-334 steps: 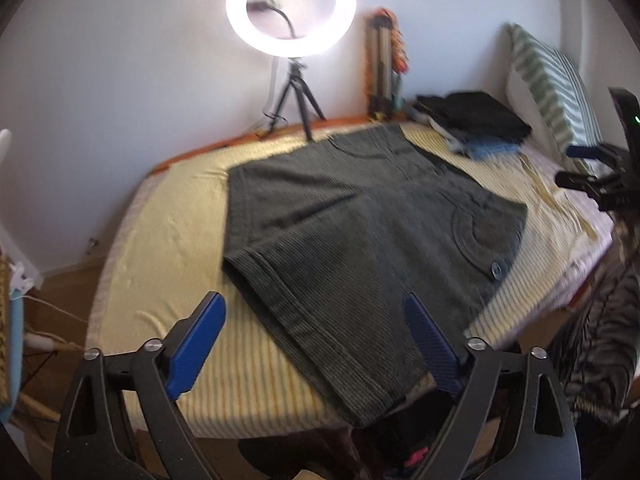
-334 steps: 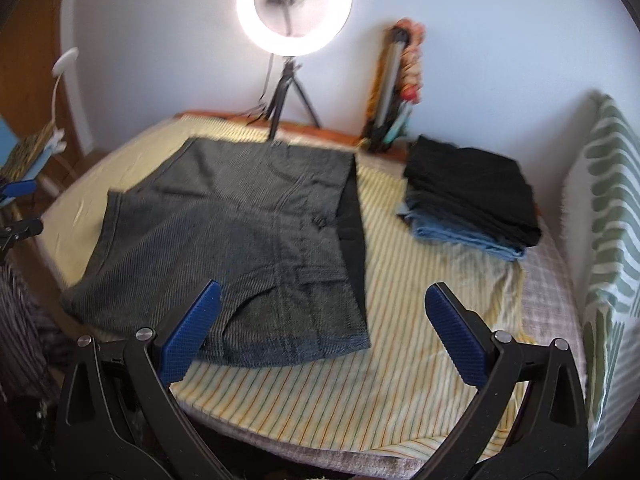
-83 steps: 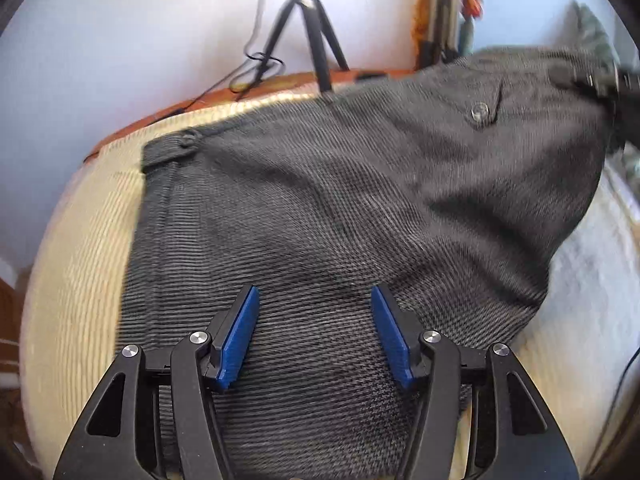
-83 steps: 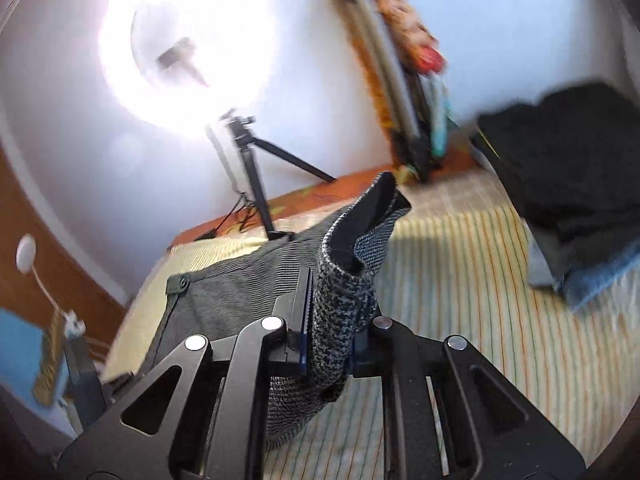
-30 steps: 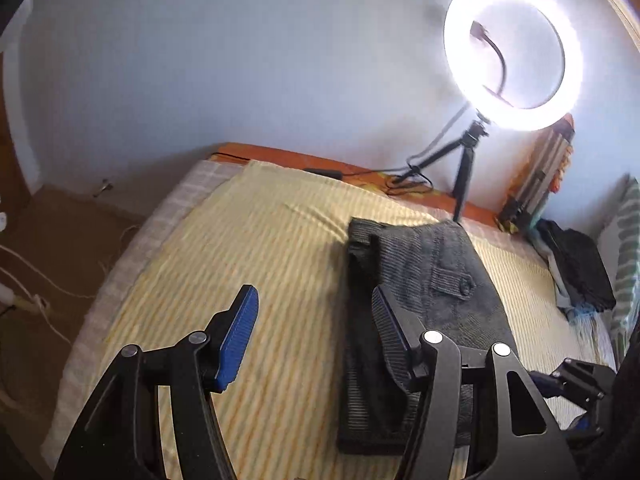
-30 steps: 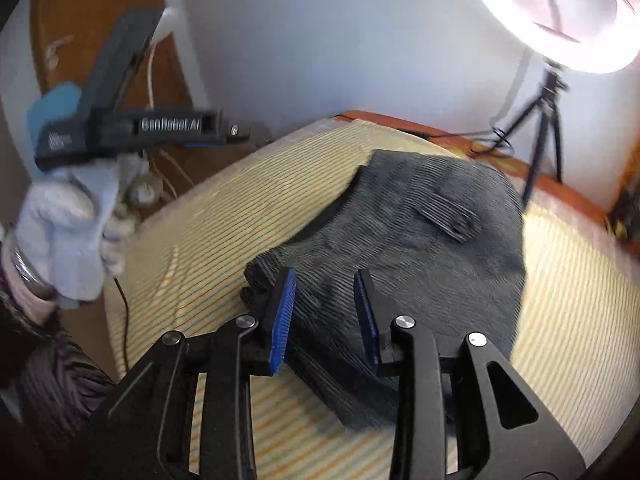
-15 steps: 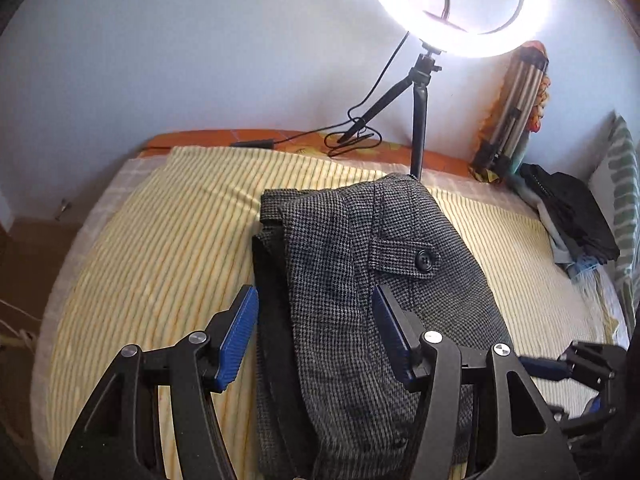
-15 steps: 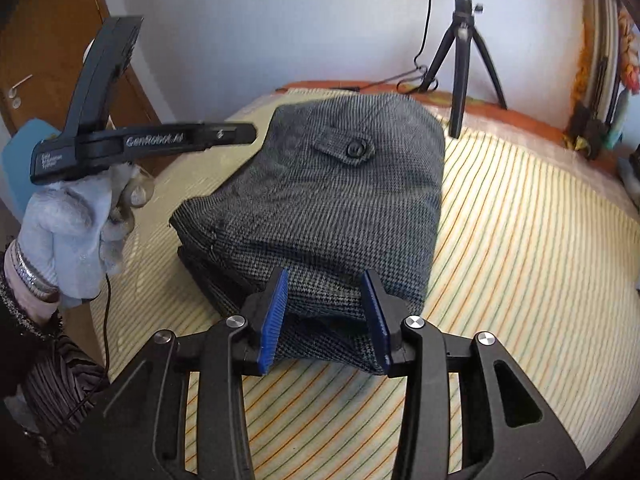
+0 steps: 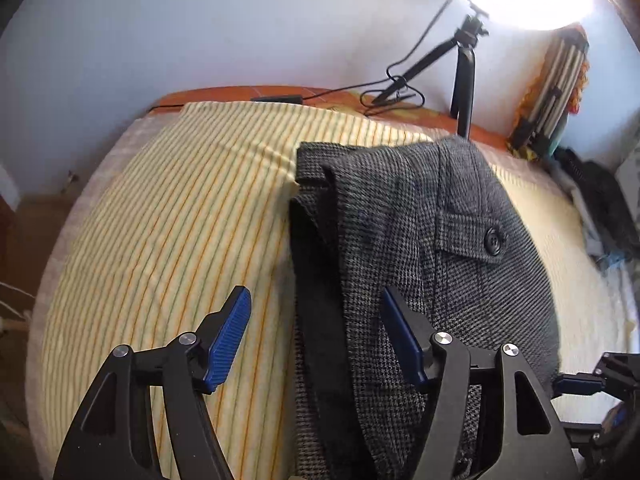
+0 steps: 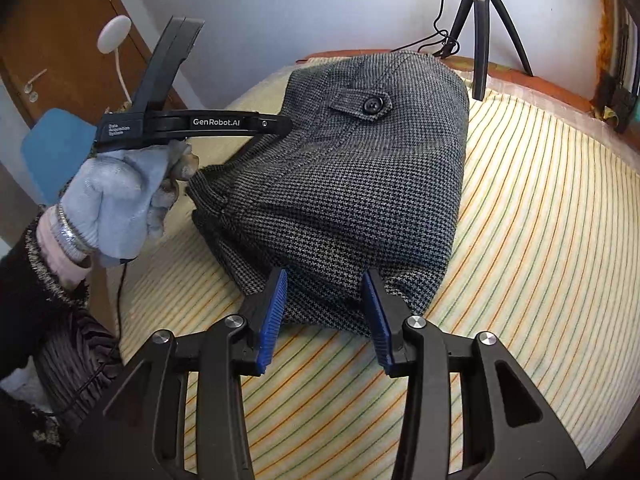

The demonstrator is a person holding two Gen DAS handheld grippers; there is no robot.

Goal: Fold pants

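Pants: folded houndstooth pants (image 10: 352, 184) lie on the striped bedsheet (image 10: 540, 220).
Your left gripper (image 9: 316, 336): jaws apart, over the pants' left edge.
Your right gripper (image 10: 326, 316): jaws apart, at the near fold.

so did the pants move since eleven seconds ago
Yes. The pants, then spread wide across the striped sheet, now lie folded in a compact bundle just before the tripod.

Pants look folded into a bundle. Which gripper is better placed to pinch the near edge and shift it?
Right, probably. The right gripper is open with the near edge of the folded pants between its fingers. The left gripper is open too, but straddles the bundle's side edge, one finger over the striped sheet.
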